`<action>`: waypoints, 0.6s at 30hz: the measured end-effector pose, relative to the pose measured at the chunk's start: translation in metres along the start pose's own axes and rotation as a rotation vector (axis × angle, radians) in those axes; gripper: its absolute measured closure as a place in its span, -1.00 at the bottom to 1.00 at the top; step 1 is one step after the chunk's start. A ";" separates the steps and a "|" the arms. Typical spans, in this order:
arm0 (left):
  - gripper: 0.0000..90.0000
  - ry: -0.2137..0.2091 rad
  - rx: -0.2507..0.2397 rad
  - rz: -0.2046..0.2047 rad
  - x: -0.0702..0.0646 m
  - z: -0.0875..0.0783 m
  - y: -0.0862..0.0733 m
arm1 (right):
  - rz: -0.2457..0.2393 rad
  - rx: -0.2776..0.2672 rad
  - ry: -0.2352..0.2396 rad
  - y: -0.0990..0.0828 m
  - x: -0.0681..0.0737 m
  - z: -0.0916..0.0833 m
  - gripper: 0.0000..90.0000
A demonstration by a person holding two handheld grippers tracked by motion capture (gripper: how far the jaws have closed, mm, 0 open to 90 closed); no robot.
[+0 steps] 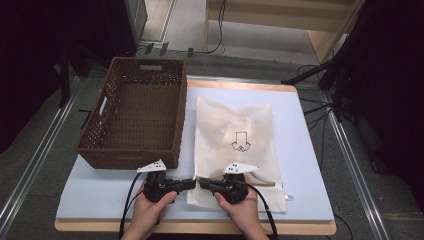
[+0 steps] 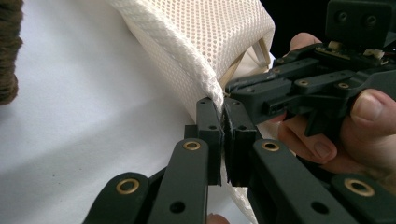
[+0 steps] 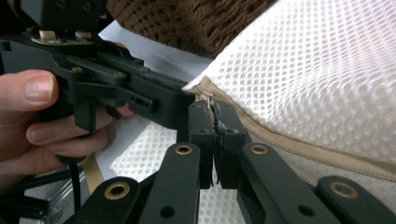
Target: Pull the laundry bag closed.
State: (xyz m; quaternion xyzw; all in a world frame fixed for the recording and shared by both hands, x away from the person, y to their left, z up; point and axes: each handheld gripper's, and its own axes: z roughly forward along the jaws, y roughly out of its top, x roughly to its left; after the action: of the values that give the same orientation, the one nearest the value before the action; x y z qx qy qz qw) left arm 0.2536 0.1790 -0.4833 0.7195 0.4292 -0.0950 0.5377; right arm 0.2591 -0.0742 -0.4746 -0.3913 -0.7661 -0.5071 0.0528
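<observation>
Mesh bag (image 1: 235,150) corner pinched by both claws beside basket (image 1: 135,115)

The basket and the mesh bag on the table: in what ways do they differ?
The basket is dark brown and woven; the mesh bag is white netting. The basket stands as a stiff open box with nothing seen inside; the bag lies flat and soft, with something pale showing through it. The basket is untouched, while the left gripper and right gripper pinch the bag's near corner. Both rest side by side on the table.
</observation>
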 end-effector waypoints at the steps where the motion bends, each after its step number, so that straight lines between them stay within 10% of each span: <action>1: 0.94 0.003 -0.003 0.000 0.000 0.000 0.000 | 0.003 0.009 0.004 0.000 0.000 0.001 0.95; 18: 0.93 0.007 -0.053 -0.007 0.003 -0.007 -0.001 | 0.033 0.021 -0.115 -0.008 -0.016 -0.014 0.95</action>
State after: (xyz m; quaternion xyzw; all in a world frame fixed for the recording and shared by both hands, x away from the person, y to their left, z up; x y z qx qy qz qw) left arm 0.2520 0.1861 -0.4831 0.7038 0.4359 -0.0829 0.5548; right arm 0.2604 -0.0962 -0.4819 -0.4319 -0.7665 -0.4748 0.0209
